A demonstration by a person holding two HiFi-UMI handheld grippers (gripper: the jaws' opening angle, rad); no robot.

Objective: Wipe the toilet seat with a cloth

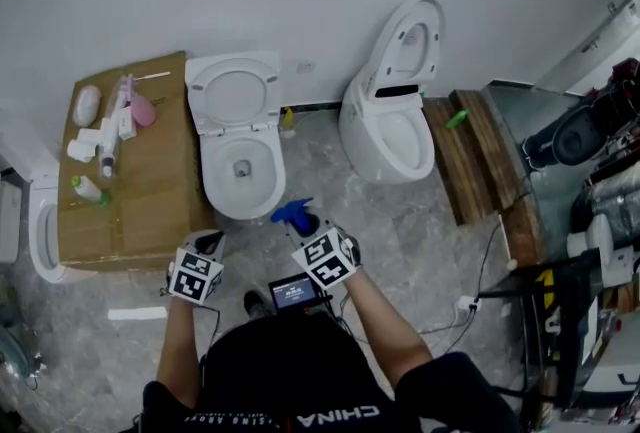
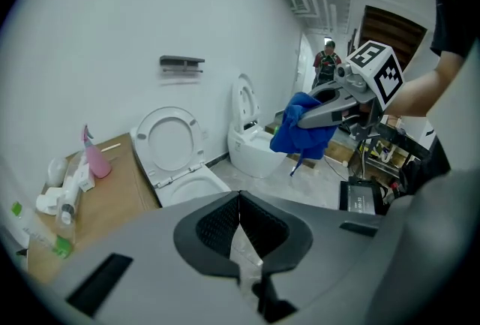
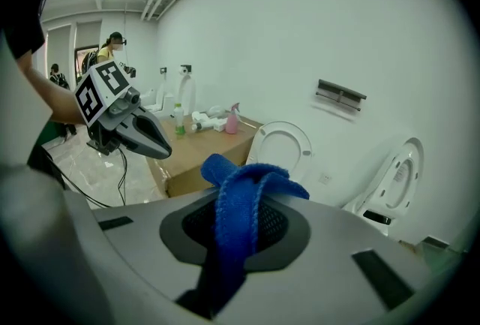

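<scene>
A grey marbled floor runs up to a white wall where two toilets stand side by side, with a cardboard box (image 1: pixel 140 191) strewn with bottles and tubes just beside the nearer toilet (image 1: pixel 240 183). That toilet's seat (image 1: pixel 234 92) looks tipped up against the wall, leaving the bowl open beneath it. The person stands in front of it. The right gripper (image 3: pixel 241 220) pinches a fold of the blue cloth (image 3: pixel 247 192), whose free end bunches above the jaws while the rest hangs loose, near the bowl's front rim but not touching it. The left gripper (image 2: pixel 240 224) is pressed together with nothing between its jaws and points toward the box side of the toilet. The wipe has not begun, and the likeliest trouble is the grip: only a narrow fold is caught, so dragging it across the seat could pull the cloth free and drop it into the open bowl. The upright seat may also rock or fall if pushed off-centre, and the closed left gripper is not placed to steady it. A loose hanging tail could dip into the bowl water and smear the seat instead of cleaning it.
</scene>
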